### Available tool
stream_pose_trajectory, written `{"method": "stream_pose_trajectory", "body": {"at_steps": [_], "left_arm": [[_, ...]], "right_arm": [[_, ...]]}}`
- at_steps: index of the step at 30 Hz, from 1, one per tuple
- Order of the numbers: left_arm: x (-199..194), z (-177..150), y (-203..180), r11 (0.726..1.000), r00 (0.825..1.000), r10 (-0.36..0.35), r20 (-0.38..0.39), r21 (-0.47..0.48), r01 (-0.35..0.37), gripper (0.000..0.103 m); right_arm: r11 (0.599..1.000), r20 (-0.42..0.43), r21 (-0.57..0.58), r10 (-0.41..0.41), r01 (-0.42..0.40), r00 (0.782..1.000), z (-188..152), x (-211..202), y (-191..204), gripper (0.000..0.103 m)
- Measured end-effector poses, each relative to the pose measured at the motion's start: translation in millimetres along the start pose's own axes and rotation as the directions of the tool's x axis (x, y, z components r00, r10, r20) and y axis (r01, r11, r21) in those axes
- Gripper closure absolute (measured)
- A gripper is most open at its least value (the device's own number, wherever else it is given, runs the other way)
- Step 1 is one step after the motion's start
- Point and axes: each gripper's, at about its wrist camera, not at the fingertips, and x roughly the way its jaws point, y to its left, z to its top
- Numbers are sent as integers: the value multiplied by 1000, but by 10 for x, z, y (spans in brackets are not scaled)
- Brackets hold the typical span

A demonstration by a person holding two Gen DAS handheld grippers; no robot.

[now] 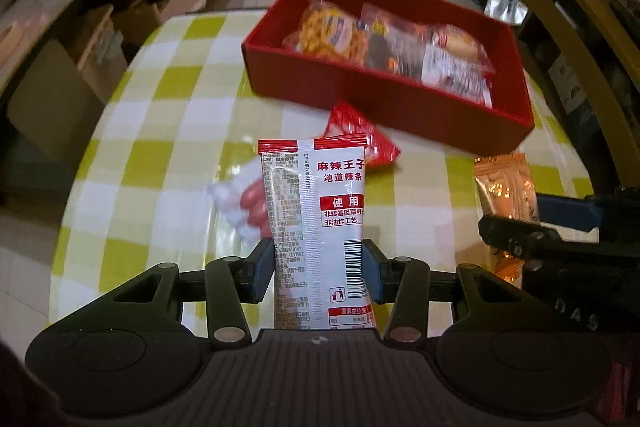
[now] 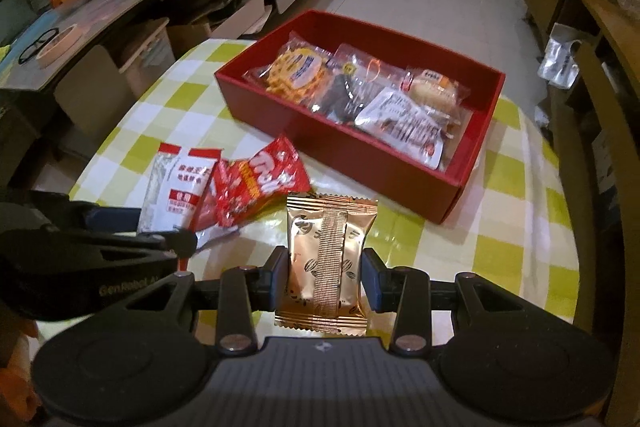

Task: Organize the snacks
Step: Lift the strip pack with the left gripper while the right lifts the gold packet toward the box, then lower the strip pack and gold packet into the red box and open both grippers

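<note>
Roughly halfway: the red box (image 2: 400, 163) upper centre of frame already holds several packets, while a red snack bag (image 2: 260, 183) (crinkled) lies loose on the checked tablecloth (image 2: 520, 227). The left gripper (image 1: 318, 271) is clamped on the white spicy-strip packet (image 1: 316, 211), which sticks up between its pads. The right gripper (image 2: 326, 279) pinches the gold biscuit packet (image 2: 328, 259) likewise, lower centre.
</note>
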Motion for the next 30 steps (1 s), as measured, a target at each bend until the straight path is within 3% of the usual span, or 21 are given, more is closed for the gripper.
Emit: {"method": "stream_pose_trajectory", "body": {"at_steps": [30], "left_arm": [[309,1254,-213,999,988,45,146,5,-46,49]], "right_arm": [[992,94,78,-103,96,990,974,448,-473,56]]}}
